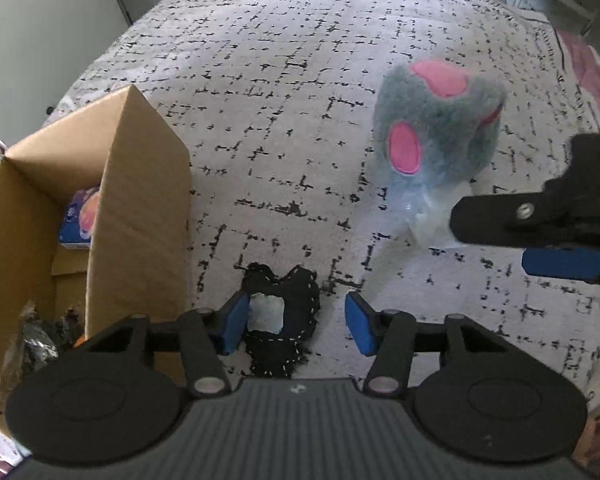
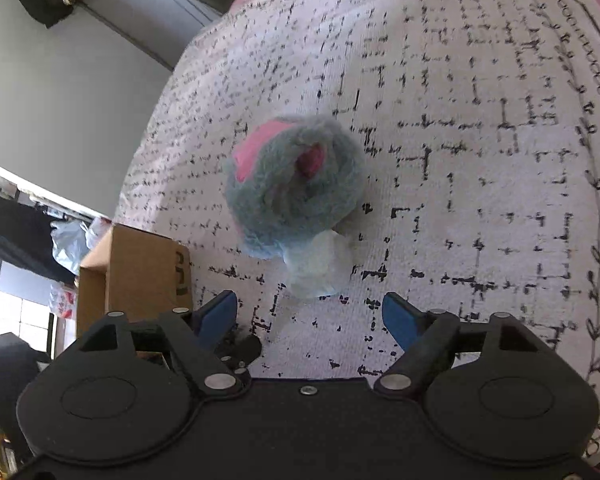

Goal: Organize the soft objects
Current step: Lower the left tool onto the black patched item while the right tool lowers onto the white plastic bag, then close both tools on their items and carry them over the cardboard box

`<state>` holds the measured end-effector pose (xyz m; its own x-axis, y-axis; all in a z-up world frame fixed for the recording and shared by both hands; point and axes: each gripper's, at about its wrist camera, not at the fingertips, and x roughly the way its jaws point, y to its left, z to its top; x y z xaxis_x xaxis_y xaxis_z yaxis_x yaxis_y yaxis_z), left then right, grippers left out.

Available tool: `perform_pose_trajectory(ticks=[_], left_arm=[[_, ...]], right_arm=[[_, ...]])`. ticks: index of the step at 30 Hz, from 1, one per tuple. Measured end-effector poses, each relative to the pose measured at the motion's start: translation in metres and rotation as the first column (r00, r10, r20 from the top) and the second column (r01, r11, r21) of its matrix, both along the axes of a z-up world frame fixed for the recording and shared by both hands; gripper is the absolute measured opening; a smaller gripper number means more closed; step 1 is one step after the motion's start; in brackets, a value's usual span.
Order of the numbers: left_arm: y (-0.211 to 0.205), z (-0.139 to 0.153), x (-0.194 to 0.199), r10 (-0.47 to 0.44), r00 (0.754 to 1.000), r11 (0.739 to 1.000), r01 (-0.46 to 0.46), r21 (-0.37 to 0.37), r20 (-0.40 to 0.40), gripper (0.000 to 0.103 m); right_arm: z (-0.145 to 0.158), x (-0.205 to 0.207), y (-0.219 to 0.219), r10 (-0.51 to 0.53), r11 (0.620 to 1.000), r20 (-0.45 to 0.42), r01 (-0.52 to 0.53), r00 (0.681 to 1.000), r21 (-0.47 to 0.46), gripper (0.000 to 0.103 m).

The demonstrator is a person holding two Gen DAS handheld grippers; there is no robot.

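Note:
A black fabric piece (image 1: pixel 296 304) with white stitching and a hole in its middle lies on the patterned bedspread (image 1: pixel 260 100). It sits between the jaws of my left gripper (image 1: pixel 298 328). The left pad is at the fabric's edge and the right pad stands apart from it, so the gripper is open. A grey plush toy with pink patches (image 1: pixel 432 120) (image 2: pixel 296 184) rests further out, with clear plastic wrap (image 2: pixel 320 268) at its base. My right gripper (image 2: pixel 310 316) is open just short of that plastic, and nothing is between its pads. One of its fingers (image 1: pixel 520 220) shows at the right of the left wrist view.
An open cardboard box (image 1: pixel 140 200) (image 2: pixel 140 268) stands on the bed at the left, holding a blue and pink item (image 1: pixel 80 216) and something dark and crinkled (image 1: pixel 36 344). A pink sheet (image 1: pixel 596 72) edges the bedspread. A grey wall lies beyond the bed's left side.

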<state>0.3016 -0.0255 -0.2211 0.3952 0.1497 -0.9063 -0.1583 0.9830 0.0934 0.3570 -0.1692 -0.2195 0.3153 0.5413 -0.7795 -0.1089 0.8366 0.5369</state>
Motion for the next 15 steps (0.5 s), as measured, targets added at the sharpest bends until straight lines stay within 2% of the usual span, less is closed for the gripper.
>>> perform_pose_trajectory(ticks=[4,6,9,11,13,15], left_arm=[[0.003,-0.005,0.004,0.016,1.000,1.000,-0.015,0.005,-0.016,0.042],[0.005,-0.005,0.005,0.030,0.999,0.999,-0.030,0.019,-0.017,0.029],[0.012,-0.004,0.005,0.057,0.998,0.998,-0.057,-0.004,-0.013,0.025],[0.015,0.000,0.004,0.064,0.998,0.998,-0.064,-0.020,-0.008,0.024],[0.018,0.004,0.003,0.080,0.997,0.996,-0.080,-0.048,0.003,0.023],[0.020,0.010,-0.001,0.096,0.995,0.993,-0.095,-0.067,0.015,0.023]], right_arm=[[-0.010,0.008,0.012,0.022,1.000,-0.014,-0.022,1.000,-0.021,0.071],[-0.012,0.009,0.016,0.031,0.999,0.004,-0.030,1.000,-0.044,0.070],[-0.013,0.014,0.020,0.034,0.997,0.033,-0.032,0.999,-0.067,0.066],[-0.014,0.016,0.023,0.037,0.996,0.044,-0.033,0.998,-0.081,0.058],[-0.014,0.015,0.026,0.055,0.992,0.062,-0.047,0.997,-0.119,0.043],[-0.013,0.012,0.026,0.066,0.991,0.073,-0.057,0.995,-0.122,0.042]])
